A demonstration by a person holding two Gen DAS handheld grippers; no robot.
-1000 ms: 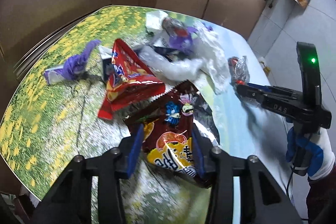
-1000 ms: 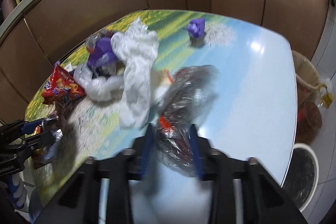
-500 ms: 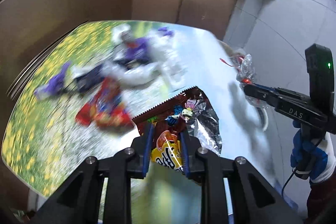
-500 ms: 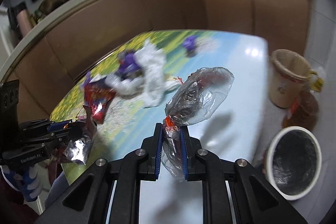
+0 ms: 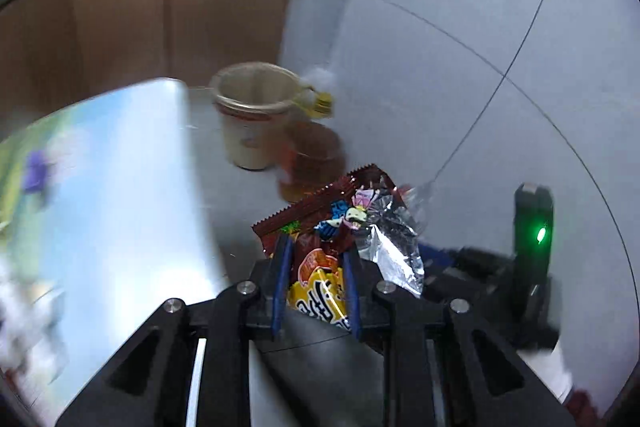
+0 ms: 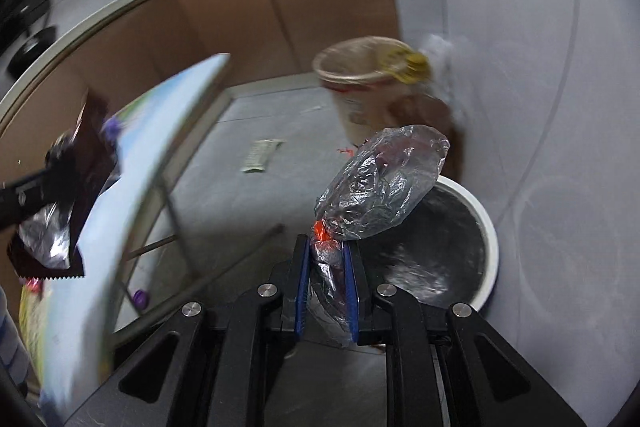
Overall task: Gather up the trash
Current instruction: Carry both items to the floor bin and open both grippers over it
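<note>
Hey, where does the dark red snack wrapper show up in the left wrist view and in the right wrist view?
Left wrist view: the snack wrapper sits bottom centre, clamped in the left hand-held gripper.
Right wrist view: the same wrapper is at the far left edge, silver inside showing, in front of the table edge.
Shared landmark: the beige bucket on the floor by the wall.

Left hand-held gripper (image 5: 316, 275): fingers closed narrowly, clamping a snack wrapper (image 5: 340, 227) held in the air. Right hand-held gripper (image 6: 326, 275): blue-padded fingers (image 6: 302, 287) nearly together, pinching the neck of a clear plastic bag (image 6: 380, 183) that stands above them.
</note>
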